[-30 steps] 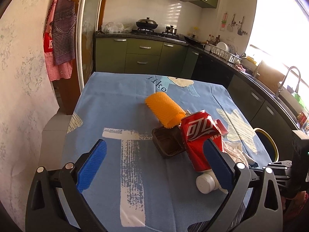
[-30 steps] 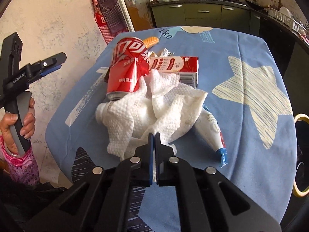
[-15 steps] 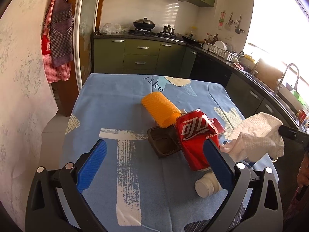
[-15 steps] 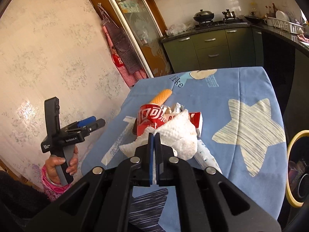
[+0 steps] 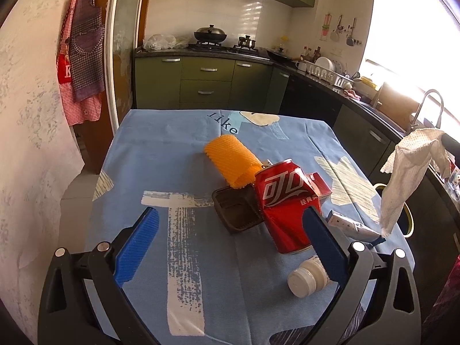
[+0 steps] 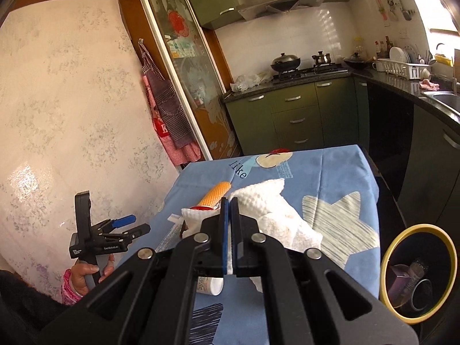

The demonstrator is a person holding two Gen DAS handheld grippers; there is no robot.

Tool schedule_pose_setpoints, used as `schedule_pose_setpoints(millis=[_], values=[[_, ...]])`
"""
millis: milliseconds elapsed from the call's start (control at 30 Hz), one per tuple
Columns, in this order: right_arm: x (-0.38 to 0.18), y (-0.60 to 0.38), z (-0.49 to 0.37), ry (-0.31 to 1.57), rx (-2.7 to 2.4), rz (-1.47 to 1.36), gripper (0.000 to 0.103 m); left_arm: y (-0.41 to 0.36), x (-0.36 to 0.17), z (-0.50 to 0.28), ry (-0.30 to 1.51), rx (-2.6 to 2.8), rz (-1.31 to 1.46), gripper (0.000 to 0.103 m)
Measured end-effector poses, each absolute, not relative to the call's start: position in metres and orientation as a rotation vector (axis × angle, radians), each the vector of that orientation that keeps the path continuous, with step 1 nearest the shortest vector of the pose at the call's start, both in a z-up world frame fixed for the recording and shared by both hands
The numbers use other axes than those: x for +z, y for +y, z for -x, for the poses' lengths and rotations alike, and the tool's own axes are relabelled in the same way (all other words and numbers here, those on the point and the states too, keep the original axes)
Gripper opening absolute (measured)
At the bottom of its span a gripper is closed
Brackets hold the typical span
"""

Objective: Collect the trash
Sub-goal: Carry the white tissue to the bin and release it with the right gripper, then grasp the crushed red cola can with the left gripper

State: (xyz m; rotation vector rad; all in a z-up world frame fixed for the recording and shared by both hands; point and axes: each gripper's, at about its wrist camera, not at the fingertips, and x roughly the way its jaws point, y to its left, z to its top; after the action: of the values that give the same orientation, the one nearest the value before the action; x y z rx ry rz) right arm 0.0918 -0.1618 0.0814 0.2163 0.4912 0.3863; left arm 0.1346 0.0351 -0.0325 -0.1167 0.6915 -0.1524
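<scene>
The right claw is clamped on the paper towel, dangling it clear of the tabletop beside the yellow-rimmed bin (presumably its destination). The left claw hangs spread apart near the crushed can.

Blue tablecloth printed with pale stars and white brush strokes, spread over the table. Checked aprons hung on the wall beside a glass sliding door; beyond, green cabinets under a dark counter, with a lidded wok on the stove. Dish rack along the right-hand counter, then a tap by the bright window.
</scene>
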Motion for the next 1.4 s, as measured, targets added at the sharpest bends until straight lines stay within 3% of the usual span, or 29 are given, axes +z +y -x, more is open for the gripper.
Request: schedule_pose_setpoints(millis=[400,767,867,933,1400], values=[[0.089,-0.245,-0.085,0.443,0.103,-0.233,0.002,0.015,-0.021,-0.131,0.661,-0.220,0.079,0.098],[0.030,-0.339,-0.098,0.535,-0.143,-0.331,0.002,-0.016,-0.017,-0.140,0.684,-0.288,0.066,0.098],[0.007,-0.357,-0.103,0.577,-0.216,-0.336,0.008,-0.026,-0.017,-0.143,0.693,-0.297,0.050,0.098],[-0.002,-0.363,-0.101,0.580,-0.248,-0.339,0.023,-0.032,-0.016,-0.144,0.698,-0.300,0.035,0.098],[-0.028,-0.349,-0.092,0.610,-0.195,-0.353,0.031,-0.058,-0.025,-0.157,0.762,-0.298,0.013,0.098]])
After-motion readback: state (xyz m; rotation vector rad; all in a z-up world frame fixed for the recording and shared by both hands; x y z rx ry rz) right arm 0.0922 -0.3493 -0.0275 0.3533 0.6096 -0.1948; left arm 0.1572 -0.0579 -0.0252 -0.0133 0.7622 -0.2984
